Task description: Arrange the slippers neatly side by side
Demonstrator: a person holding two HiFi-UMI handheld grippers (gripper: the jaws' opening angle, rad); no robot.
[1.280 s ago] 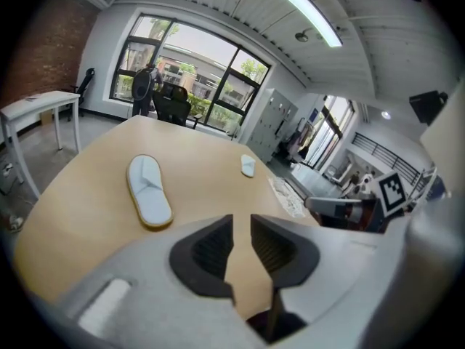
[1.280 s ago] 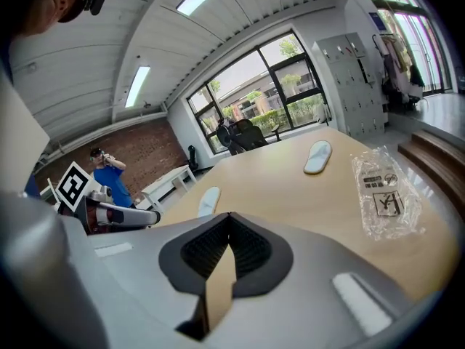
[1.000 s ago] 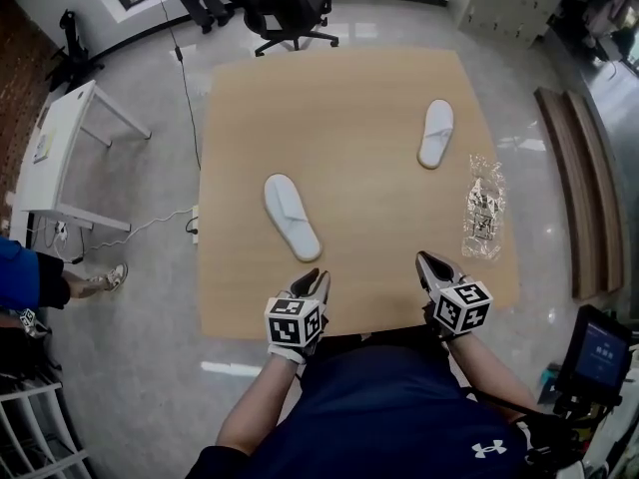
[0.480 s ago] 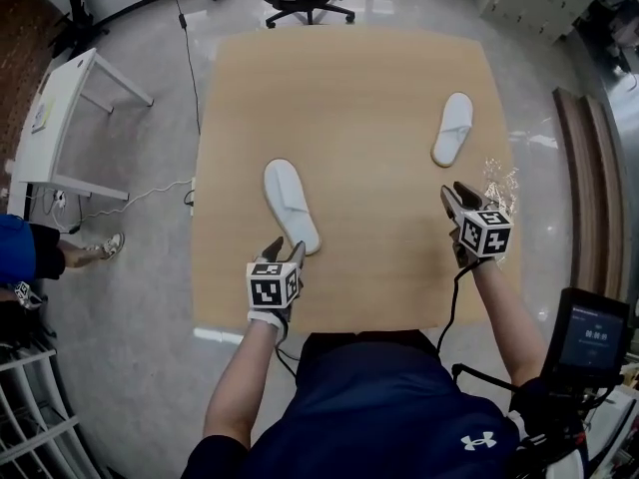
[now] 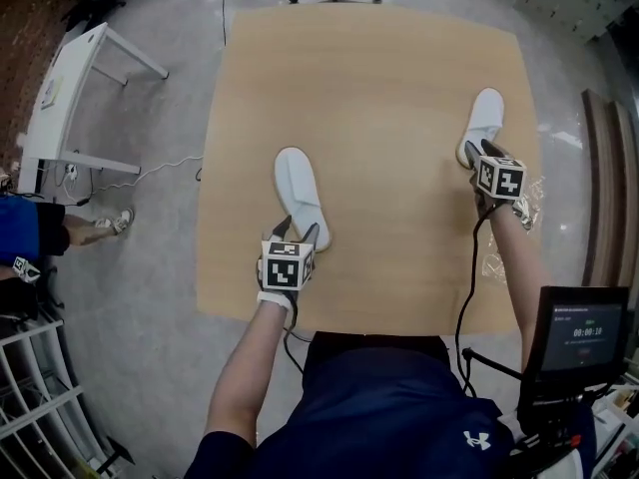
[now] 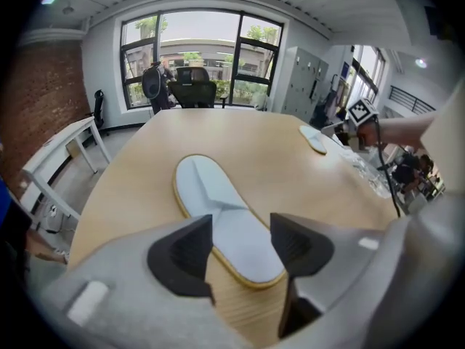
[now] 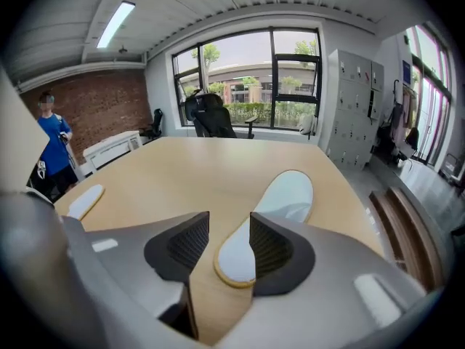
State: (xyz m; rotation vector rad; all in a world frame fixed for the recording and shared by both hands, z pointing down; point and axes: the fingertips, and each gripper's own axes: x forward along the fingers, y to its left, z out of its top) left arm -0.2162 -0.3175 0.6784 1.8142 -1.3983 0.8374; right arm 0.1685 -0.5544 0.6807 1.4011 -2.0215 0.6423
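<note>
The left hand-held gripper (image 5: 298, 230) points steeply down at the table (image 5: 379, 78). Its jaws are spread wide and have just been opening. Between them lies the heel end of the left slipper (image 5: 300, 196), flat on the table with its sole down. In the left gripper view the jaws (image 6: 240, 242) stand on either side of that heel, and neither pad presses on it. This slipper's long axis runs straight away from the hand-held gripper, and its strapped toe end, at the far end, leans a little to the gripper's left.

The right hand-held gripper (image 5: 477, 154) also has its jaws apart, and they too have just been opening. The heel of the right slipper (image 5: 486, 118) sits between them. In the right gripper view (image 7: 221, 246) the heel lies in the gap close to the right jaw, which overlaps its edge, and nothing is clamped. This slipper (image 7: 287, 198) stretches away from the hand-held gripper with its toe at the far end, angled off to the gripper's right.

So the two slippers' toes splay outward from each other. The slippers lie well apart, each ahead of its own hand-held gripper. From the right gripper, the left slipper (image 7: 83, 201) shows far off to the left. A crumpled clear plastic wrapper (image 6: 367, 174) lies on the table near the right hand-held gripper, on its outer side.
</note>
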